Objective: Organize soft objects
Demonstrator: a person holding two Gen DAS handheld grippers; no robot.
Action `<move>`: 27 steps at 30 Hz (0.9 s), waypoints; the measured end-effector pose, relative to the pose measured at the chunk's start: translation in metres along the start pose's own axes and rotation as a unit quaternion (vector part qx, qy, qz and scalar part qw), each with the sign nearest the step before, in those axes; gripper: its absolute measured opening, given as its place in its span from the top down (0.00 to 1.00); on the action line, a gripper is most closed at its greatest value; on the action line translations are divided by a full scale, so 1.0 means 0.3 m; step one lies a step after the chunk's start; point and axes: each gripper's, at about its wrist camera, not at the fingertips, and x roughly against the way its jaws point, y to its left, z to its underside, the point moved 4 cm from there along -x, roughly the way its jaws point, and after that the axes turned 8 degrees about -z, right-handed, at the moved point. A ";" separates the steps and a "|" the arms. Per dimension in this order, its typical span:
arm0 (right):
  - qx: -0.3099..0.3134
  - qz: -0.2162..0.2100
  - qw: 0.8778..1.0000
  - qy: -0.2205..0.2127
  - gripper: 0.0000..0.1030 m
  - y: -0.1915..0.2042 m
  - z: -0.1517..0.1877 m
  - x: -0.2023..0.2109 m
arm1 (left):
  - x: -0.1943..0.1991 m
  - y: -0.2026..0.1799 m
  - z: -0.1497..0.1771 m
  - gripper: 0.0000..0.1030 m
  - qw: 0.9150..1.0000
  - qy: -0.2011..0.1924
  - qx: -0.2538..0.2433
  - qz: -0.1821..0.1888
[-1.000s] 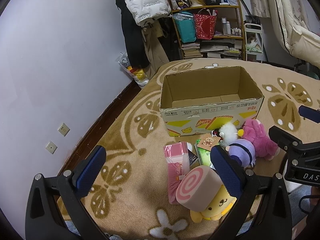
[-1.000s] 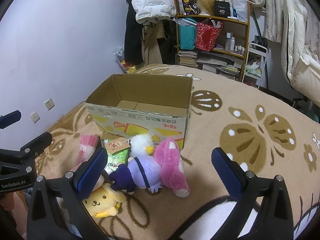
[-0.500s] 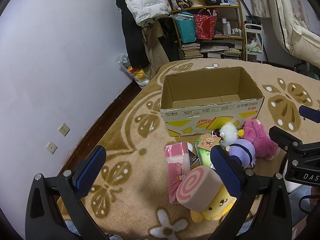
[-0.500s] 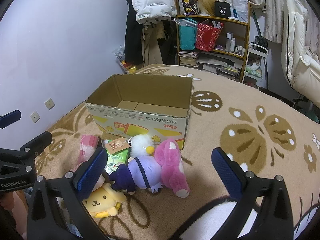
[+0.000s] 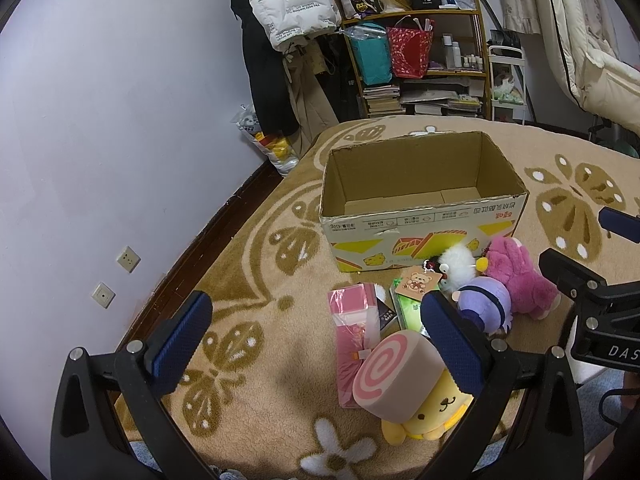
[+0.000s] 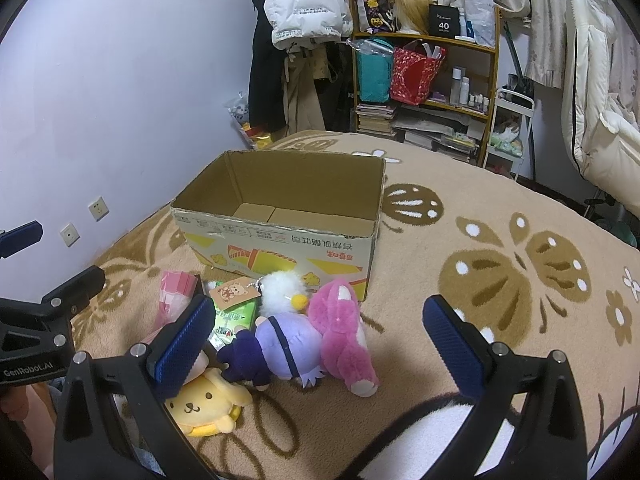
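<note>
Both tools hang spread wide and hold nothing: the left gripper (image 5: 318,344) and the right gripper (image 6: 318,342). Plush toys, including a yellow dog plush (image 6: 206,406) and a pink furry plush (image 6: 340,336), lie on the beige patterned carpet (image 6: 500,280) just before the open cardboard box (image 6: 280,236).

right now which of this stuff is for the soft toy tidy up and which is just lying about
For the job: cardboard box, pink plush, purple plush, white fluffy toy, yellow dog plush, swirl cushion.

Lying about: pink packet, green packet, shelf, hanging clothes.
</note>
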 end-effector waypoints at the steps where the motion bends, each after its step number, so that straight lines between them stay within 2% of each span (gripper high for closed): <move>1: 0.000 0.000 1.000 0.000 0.00 0.000 0.000 0.000 | 0.000 0.000 0.000 0.00 1.000 0.000 0.000 0.000; 27: -0.005 -0.002 1.000 0.003 0.00 -0.006 0.006 -0.006 | -0.008 0.007 0.004 0.00 1.000 0.005 0.001 0.000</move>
